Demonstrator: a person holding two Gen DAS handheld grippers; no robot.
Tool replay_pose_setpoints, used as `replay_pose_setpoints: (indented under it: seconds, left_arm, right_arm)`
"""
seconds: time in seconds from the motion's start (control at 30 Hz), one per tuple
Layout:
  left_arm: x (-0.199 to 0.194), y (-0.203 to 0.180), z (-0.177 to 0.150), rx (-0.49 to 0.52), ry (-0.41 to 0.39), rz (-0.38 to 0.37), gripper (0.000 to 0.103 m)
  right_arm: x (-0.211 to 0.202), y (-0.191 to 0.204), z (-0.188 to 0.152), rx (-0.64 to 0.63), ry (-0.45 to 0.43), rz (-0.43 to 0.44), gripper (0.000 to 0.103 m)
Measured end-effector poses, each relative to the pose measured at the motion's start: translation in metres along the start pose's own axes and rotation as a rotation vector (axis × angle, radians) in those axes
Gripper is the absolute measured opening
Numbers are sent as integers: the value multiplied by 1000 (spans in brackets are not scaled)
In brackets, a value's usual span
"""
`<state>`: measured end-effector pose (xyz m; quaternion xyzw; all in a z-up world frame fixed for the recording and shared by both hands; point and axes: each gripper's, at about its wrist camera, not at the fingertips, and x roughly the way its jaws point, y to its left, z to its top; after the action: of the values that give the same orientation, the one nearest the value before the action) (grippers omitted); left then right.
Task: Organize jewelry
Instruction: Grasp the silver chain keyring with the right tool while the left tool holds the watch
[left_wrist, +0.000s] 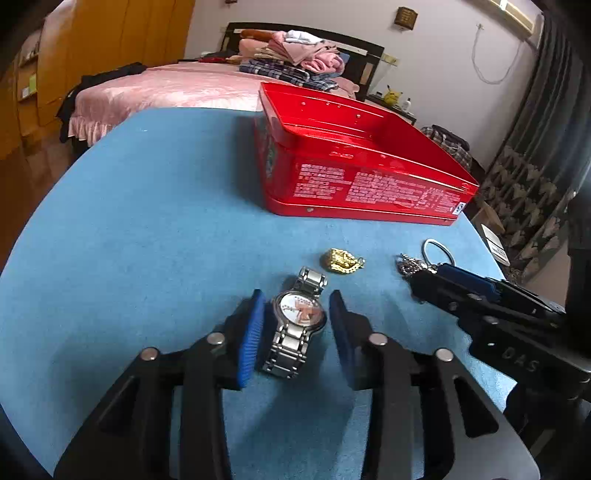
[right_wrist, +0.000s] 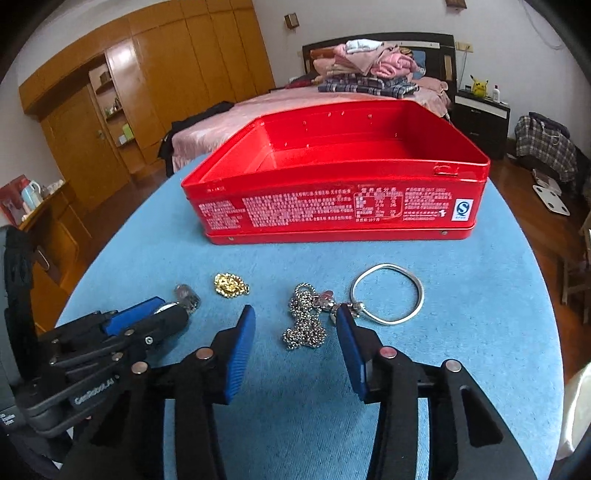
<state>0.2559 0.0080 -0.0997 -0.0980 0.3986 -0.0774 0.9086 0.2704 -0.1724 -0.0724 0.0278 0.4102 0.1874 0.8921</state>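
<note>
Right wrist: red tin (right_wrist: 332, 206), apparently empty.

Both claws (left_wrist: 295, 325) (right_wrist: 295, 332) low, jaws apart

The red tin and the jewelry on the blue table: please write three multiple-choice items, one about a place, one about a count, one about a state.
1. Where is the watch?
A. inside the red tin
B. between the left gripper's fingers
C. under the bangle

2. How many jewelry pieces lie on the table?
A. two
B. four
C. six

3. What is the state of the red tin?
A. open and empty
B. closed
C. open and full

Answers:
1 B, the left gripper straddles it.
2 B, watch, gold pendant, silver chain, bangle.
3 A, its bare red inside shows.
</note>
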Motion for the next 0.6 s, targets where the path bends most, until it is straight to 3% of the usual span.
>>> replay_pose_setpoints:
  seconds: [0.17, 0.2, 0.37, 0.6]
  left_arm:
    - [3, -6, -1, 23, 8, 28, 37]
    - [3, -7, -1, 25, 6, 44, 31]
    - [0, -4, -3, 17, -3, 47, 30]
    - [-9, -2, -3, -13, -34, 46, 30]
  right_arm:
    - [5, 2, 2, -3, 23, -6, 45]
    - [9, 4, 6, -14, 33, -16, 42]
    - [10, 6, 6, -43, 50, -37, 19]
    - [-6, 5, -5, -48, 26, -17, 13]
